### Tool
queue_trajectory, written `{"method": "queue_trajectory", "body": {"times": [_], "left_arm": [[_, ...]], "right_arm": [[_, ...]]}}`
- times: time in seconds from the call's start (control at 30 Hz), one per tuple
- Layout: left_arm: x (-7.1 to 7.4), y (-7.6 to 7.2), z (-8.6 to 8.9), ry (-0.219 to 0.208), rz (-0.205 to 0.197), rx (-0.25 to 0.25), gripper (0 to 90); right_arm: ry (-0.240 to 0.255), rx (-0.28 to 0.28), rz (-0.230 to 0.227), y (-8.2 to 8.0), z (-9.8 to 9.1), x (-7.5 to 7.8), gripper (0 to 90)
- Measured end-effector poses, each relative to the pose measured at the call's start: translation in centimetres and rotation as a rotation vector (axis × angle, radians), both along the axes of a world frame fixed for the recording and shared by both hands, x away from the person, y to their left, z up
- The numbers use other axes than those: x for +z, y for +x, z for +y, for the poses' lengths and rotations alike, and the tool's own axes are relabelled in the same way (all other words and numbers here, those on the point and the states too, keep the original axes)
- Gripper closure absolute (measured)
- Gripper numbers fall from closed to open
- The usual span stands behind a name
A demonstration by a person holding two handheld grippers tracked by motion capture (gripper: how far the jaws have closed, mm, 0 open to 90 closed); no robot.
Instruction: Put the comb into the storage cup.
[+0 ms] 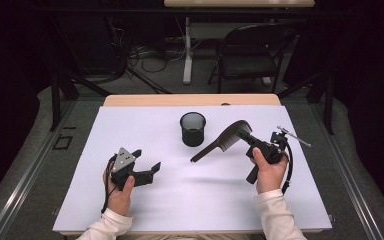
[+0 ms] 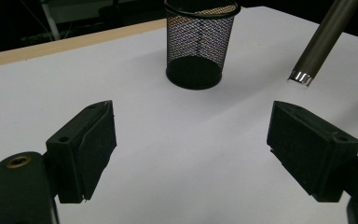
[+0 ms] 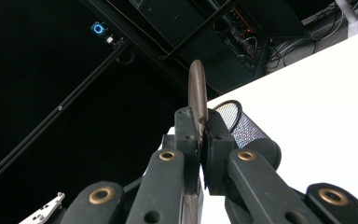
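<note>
Your right gripper [image 1: 250, 139] is clamped on the toothed head of the comb [image 1: 219, 143], held just right of the mesh cup [image 1: 193, 128] and not yet in it. So the pickup looks done; any placing is left. The comb's long axis slants, handle tip pointing down towards the table in front of the cup. Your left gripper [image 1: 147, 172], jaws wide apart, holds nothing, nearer you than the cup.

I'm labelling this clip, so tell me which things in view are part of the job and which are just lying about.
Part of the job, as it looks:
- comb, clamped in the right gripper
- mesh cup, upright on the white mat
- left gripper, open and holding nothing

Just lying about:
- folding chair behind the table
- cables on the floor
</note>
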State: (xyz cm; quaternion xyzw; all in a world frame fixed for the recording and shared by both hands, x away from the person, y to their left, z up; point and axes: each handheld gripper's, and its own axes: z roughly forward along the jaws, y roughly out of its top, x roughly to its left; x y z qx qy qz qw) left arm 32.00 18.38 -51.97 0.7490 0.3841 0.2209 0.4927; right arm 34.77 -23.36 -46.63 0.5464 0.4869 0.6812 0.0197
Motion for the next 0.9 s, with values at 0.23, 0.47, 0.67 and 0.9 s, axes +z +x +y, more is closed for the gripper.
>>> {"method": "queue_trajectory", "body": {"times": [0.23,0.47,0.67,0.9], "left_arm": [[-0.1,-0.1,0.2,-0.007,-0.007,-0.003,15.6],[0.0,-0.2,0.4,-0.017,-0.009,-0.004,15.6],[0.1,-0.4,0.5,-0.033,-0.02,-0.01,15.7],[0.1,-0.5,0.9,-0.032,-0.021,0.001,15.7]], "right_arm": [[-0.024,-0.028,-0.023,-0.1,-0.4,0.3,87.1],[-0.05,-0.054,-0.051,-0.1,-0.8,0.5,87.2],[-0.079,-0.053,-0.061,0.3,-0.4,1.0,87.1],[-0.068,-0.052,-0.066,1.2,-0.5,1.6,87.1]]}}
